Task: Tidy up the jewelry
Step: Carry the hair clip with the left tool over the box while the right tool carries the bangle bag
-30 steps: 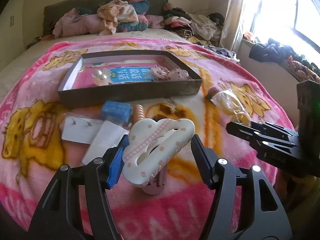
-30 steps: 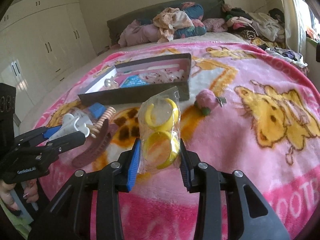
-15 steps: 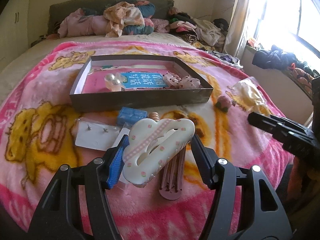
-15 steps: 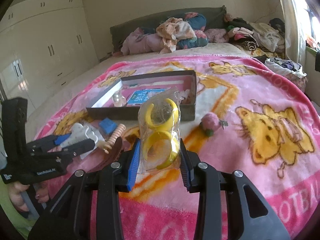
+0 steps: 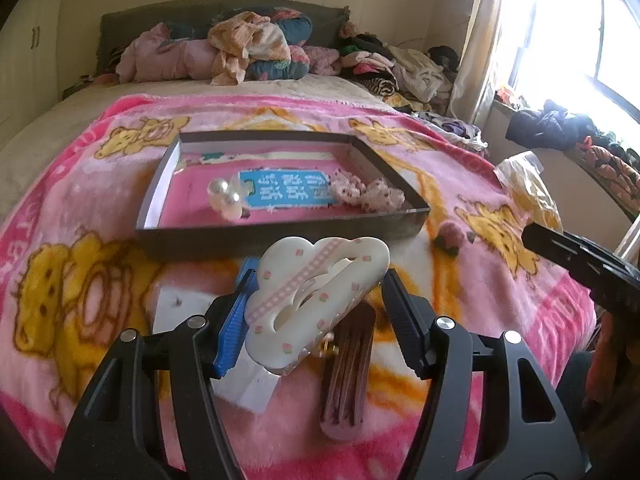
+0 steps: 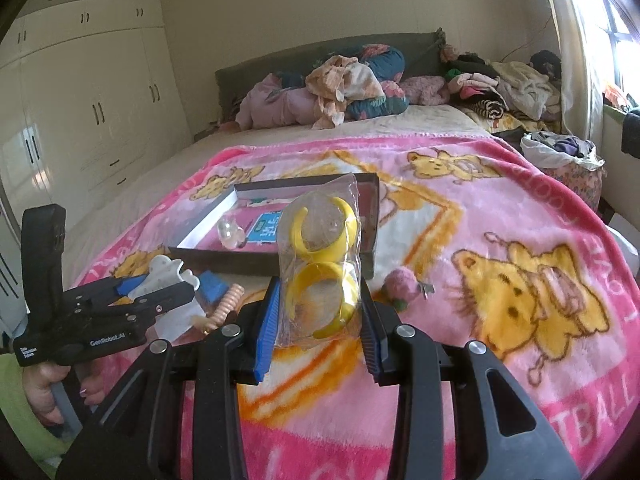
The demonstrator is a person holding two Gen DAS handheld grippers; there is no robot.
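Left gripper (image 5: 316,300), centre of the left wrist view: jaws part-way open and clamped on a white cloud-shaped hair claw (image 5: 316,292), held up off the pink blanket (image 5: 500,292). Right gripper (image 6: 318,320), lower centre of the right wrist view: jaws narrower, pinching a clear packet of yellow bangles (image 6: 320,264), also lifted clear of the blanket. Dark shallow tray (image 5: 280,236) just above the claw in the left view, holding a pearl piece (image 5: 224,200), a blue card (image 5: 288,192) and pink lace scrunchies (image 5: 368,192). Below and right of the claw, lying on the blanket: a brown hair claw (image 5: 348,376). Lower left: white earring cards (image 5: 180,308). Right of the tray: a small pink strawberry clip (image 6: 404,284). Far left of the right view: a hand (image 6: 44,392) around the left gripper's handle
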